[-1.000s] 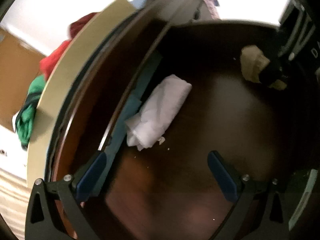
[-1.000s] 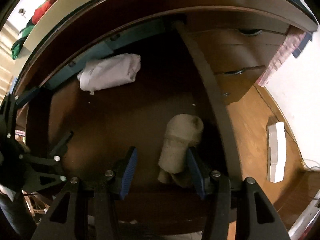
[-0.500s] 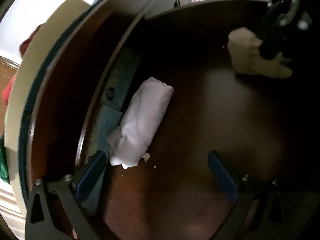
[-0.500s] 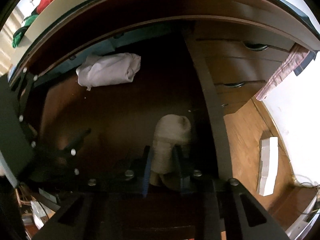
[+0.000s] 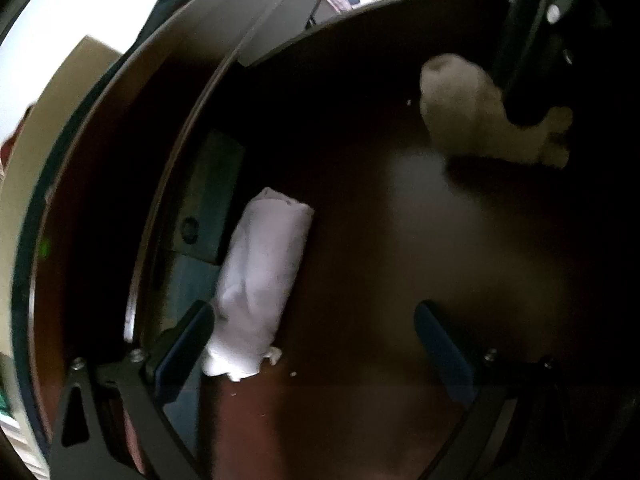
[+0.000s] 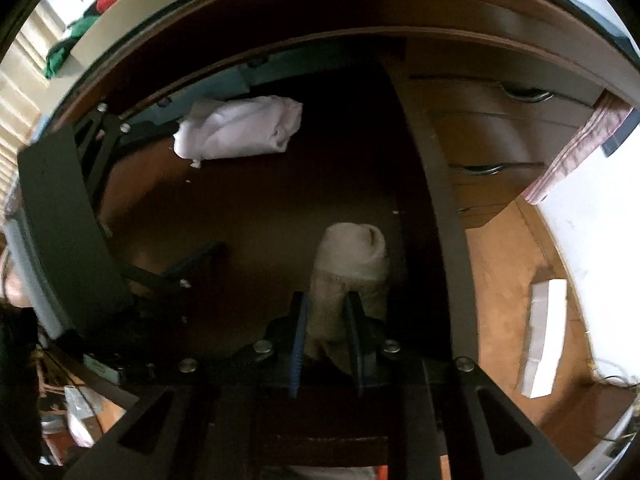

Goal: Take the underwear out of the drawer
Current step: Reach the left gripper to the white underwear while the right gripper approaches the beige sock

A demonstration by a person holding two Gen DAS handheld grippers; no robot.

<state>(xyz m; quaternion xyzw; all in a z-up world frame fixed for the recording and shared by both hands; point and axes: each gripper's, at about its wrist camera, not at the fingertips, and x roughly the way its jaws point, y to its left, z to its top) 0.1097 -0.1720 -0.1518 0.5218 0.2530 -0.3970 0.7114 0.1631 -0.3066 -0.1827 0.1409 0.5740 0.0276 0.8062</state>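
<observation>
A rolled white underwear lies on the dark wooden drawer floor along its left wall. My left gripper is open, its left finger beside the roll's near end. A rolled beige underwear lies near the drawer's right wall. My right gripper is shut on its near end. The beige roll and the right gripper also show in the left wrist view. The white roll and the left gripper show in the right wrist view.
The drawer's right side wall stands beside the beige roll. Lower drawers with metal handles are to the right. A white box lies on the wooden floor. Red and green clothes lie on the dresser top.
My right gripper has closed on the beige roll's near end. My left gripper has moved forward to the white roll, which now lies next to its left finger.
</observation>
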